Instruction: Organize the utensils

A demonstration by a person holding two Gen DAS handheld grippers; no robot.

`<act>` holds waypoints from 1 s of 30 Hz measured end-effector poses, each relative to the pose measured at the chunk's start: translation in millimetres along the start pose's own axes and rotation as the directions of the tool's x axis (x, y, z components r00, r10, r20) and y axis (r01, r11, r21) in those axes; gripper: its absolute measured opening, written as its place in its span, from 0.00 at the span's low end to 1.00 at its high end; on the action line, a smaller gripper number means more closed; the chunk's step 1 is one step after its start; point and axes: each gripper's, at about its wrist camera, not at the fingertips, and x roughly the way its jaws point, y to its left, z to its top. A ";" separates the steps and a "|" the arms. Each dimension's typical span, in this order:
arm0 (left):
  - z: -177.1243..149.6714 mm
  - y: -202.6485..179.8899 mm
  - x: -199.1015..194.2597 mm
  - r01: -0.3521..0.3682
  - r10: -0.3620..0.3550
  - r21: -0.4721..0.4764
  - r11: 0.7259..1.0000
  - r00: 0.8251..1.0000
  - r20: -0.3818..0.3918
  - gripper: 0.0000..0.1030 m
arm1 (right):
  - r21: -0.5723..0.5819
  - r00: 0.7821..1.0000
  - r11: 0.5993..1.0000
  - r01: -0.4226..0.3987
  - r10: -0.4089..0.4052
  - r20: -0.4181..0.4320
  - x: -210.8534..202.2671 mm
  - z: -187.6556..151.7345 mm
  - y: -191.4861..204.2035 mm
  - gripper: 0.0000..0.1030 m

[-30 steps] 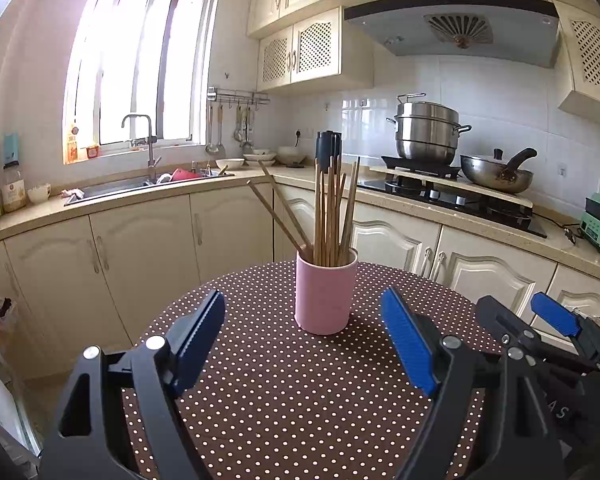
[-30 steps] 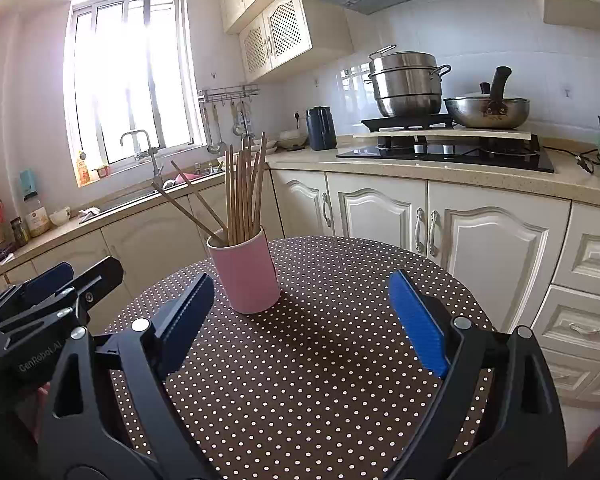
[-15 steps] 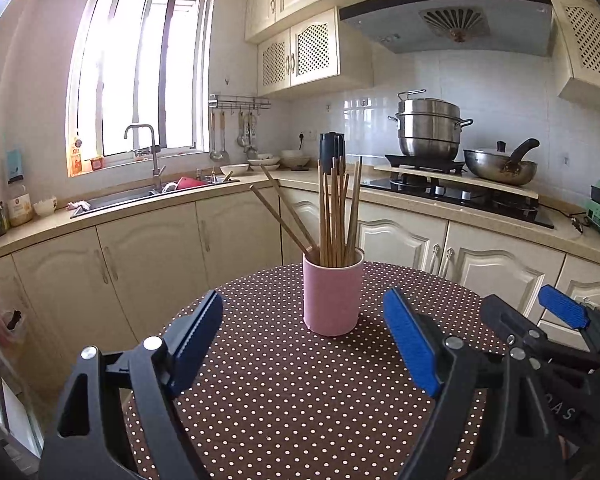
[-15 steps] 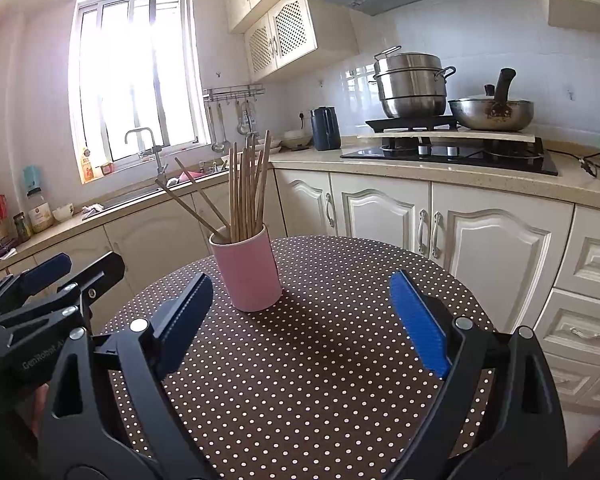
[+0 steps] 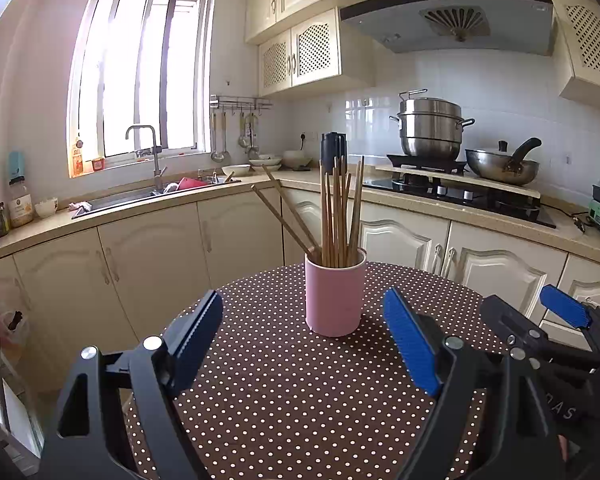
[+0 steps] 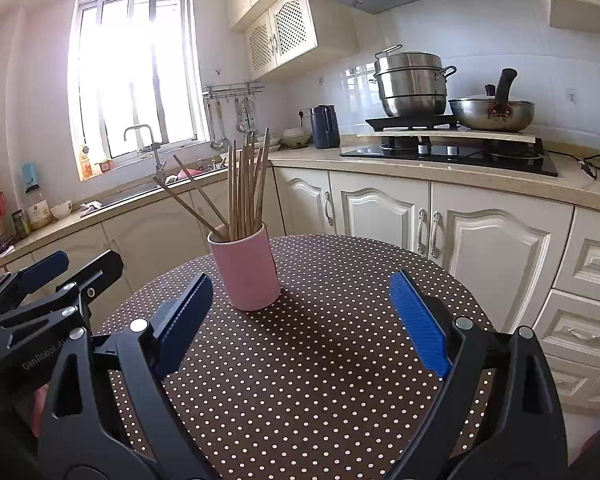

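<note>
A pink cup (image 5: 335, 294) stands upright on a round table with a brown polka-dot cloth (image 5: 300, 392). It holds several wooden chopsticks (image 5: 340, 212); two lean out to the left. The cup (image 6: 246, 268) and chopsticks (image 6: 246, 188) also show in the right wrist view. My left gripper (image 5: 304, 340) is open and empty, a little short of the cup. My right gripper (image 6: 300, 320) is open and empty, with the cup ahead and to its left. Each gripper shows at the edge of the other's view.
Cream kitchen cabinets (image 5: 412, 240) and a counter run behind the table. A sink with tap (image 5: 148, 184) is at the back left. A stove (image 5: 460, 196) with a steel pot and a wok is at the back right.
Both views have shifted slightly, and the cup sits a bit further right in the left wrist view. Both grippers stay open and empty.
</note>
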 end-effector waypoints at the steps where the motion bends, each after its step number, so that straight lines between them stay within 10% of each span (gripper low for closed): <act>1: -0.2 0.7 0.9 0.003 -0.004 -0.003 1.000 1.000 -0.006 0.79 | -0.001 1.000 1.000 0.001 -0.001 -0.001 0.3 -0.2 0.5 0.86; 30: -0.9 1.4 1.9 0.006 -0.006 -0.008 1.000 1.000 -0.021 0.79 | 0.007 1.000 1.000 0.005 -0.005 -0.016 0.8 -2.1 -1.2 0.87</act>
